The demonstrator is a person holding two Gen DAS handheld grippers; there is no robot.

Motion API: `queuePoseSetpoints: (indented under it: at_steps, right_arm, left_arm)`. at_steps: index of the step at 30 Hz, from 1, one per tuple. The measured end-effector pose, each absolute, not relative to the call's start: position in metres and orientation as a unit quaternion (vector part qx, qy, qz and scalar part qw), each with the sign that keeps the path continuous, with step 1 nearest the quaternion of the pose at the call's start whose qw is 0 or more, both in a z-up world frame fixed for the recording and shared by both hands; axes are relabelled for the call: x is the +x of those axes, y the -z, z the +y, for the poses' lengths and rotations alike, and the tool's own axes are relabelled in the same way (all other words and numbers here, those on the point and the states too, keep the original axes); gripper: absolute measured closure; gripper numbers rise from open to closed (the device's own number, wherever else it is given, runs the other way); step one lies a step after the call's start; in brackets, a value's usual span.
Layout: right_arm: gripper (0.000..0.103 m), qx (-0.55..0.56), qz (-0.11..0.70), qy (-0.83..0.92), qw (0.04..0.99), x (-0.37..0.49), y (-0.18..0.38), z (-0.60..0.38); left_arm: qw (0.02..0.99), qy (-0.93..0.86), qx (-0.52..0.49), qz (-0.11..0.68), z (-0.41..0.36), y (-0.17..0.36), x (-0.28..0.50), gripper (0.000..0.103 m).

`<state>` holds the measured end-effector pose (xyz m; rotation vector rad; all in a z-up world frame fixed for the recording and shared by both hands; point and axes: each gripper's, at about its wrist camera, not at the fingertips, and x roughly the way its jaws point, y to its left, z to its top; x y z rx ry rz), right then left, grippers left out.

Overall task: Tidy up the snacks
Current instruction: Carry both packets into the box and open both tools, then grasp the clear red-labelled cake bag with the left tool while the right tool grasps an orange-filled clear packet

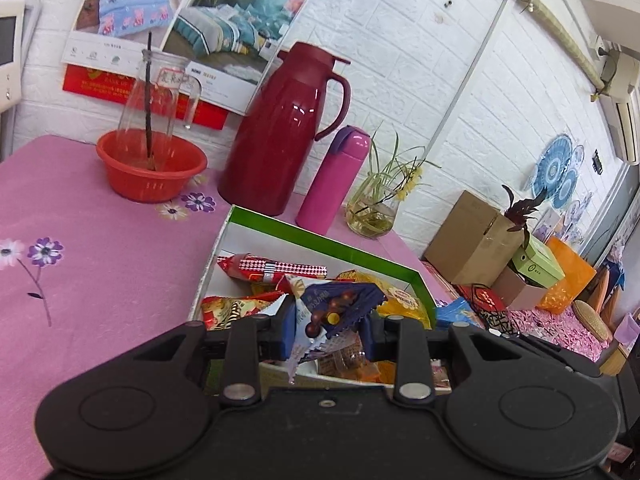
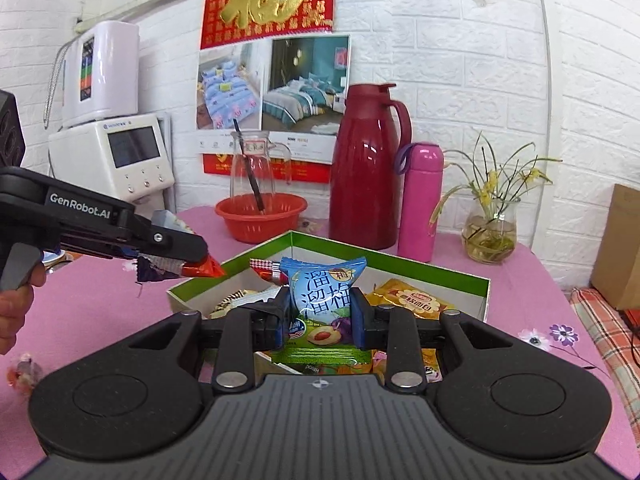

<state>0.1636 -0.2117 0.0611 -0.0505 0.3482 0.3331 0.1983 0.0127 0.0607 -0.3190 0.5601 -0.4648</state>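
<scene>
Between the right gripper's (image 2: 320, 314) closed jaws sits a blue plum packet (image 2: 322, 300), directly above the green-rimmed box (image 2: 440, 270) on the table; beyond, the left gripper (image 1: 328, 330) clamps a dark purple packet (image 1: 340, 304). Release low, over bare box floor.

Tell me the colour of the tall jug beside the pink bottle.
Dark red jug; the right wrist view shows it best.

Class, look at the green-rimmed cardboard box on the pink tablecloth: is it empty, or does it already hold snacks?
It holds snacks. Inside the green-rimmed cardboard box lie a yellow packet and a red-checked wrapper, among others; much of its white floor is covered.
</scene>
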Motion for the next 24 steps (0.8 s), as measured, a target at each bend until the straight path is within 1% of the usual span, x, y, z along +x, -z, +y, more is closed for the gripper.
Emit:
queuePoseSetpoints:
  at_steps: [5,6,7,8,9,10,11,17,24]
  right_arm:
    - [0.051,-0.026,0.165,-0.148,0.975,0.181,-0.053,-0.208]
    - [0.05,-0.036,0.167,-0.145,0.975,0.186,-0.05,-0.206]
    - [0.045,-0.049,0.174,-0.144,0.973,0.191,-0.045,-0.204]
    - [0.031,-0.064,0.185,-0.14,0.971,0.196,-0.04,-0.202]
    - [0.012,-0.077,0.196,-0.134,0.968,0.198,-0.035,-0.201]
    - [0.005,-0.084,0.196,-0.127,0.969,0.197,-0.031,-0.201]
    - [0.0,-0.085,0.187,-0.125,0.971,0.193,-0.029,-0.202]
    - [0.0,-0.07,0.17,-0.131,0.974,0.179,-0.041,-0.209]
    - [0.0,-0.05,0.151,-0.166,0.973,0.143,-0.06,-0.205]
  left_arm:
    - [0.922,0.22,-0.147,0.284,-0.001,-0.049,0.224,0.103]
    - [0.922,0.22,-0.148,0.284,-0.002,-0.045,0.23,0.098]
    - [0.922,0.217,-0.148,0.284,-0.003,-0.042,0.234,0.088]
    - [0.923,0.211,-0.148,0.285,-0.002,-0.039,0.236,0.05]
    - [0.925,0.2,-0.151,0.286,-0.001,-0.036,0.238,0.007]
    - [0.926,0.195,-0.154,0.285,0.0,-0.034,0.236,0.0]
    - [0.928,0.191,-0.155,0.28,0.003,-0.032,0.234,0.0]
    - [0.929,0.194,-0.148,0.279,0.006,-0.038,0.221,0.0]
    - [0.933,0.194,-0.139,0.269,0.018,-0.06,0.177,0.0]
